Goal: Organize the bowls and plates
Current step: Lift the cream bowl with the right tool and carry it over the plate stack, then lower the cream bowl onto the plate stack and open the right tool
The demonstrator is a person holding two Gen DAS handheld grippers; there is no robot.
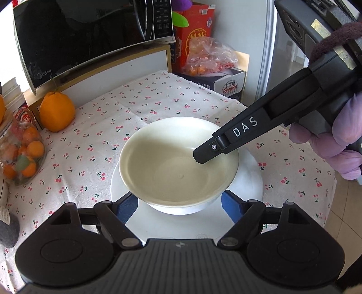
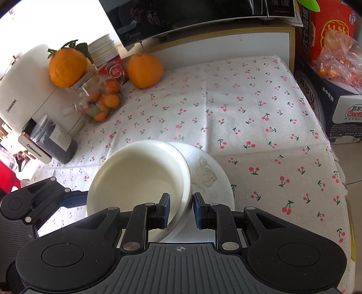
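Two grippers meet at one bowl point(image 1: 176, 162) on a plate point(image 2: 210, 178): right gripper point(image 2: 181, 210) fingers clamp its rim; left gripper point(image 1: 179, 204) fingers spread apart around it.

Open cloth point(image 2: 248, 108) far and right of bowl point(image 2: 135, 178). Left side blocked: jar point(image 2: 101, 99), oranges point(image 2: 144, 70), dark canister point(image 2: 54, 142), white appliance point(image 2: 27, 90). Microwave point(image 2: 192, 15) overhangs far edge; boxes point(image 2: 334, 108) wall right, probably off-table.

A cherry-print tablecloth point(image 2: 237, 108) covered the table. Far behind stood a black microwave point(image 1: 86, 36) on a pale cabinet point(image 2: 215, 43). Daylight flooded in from the left.
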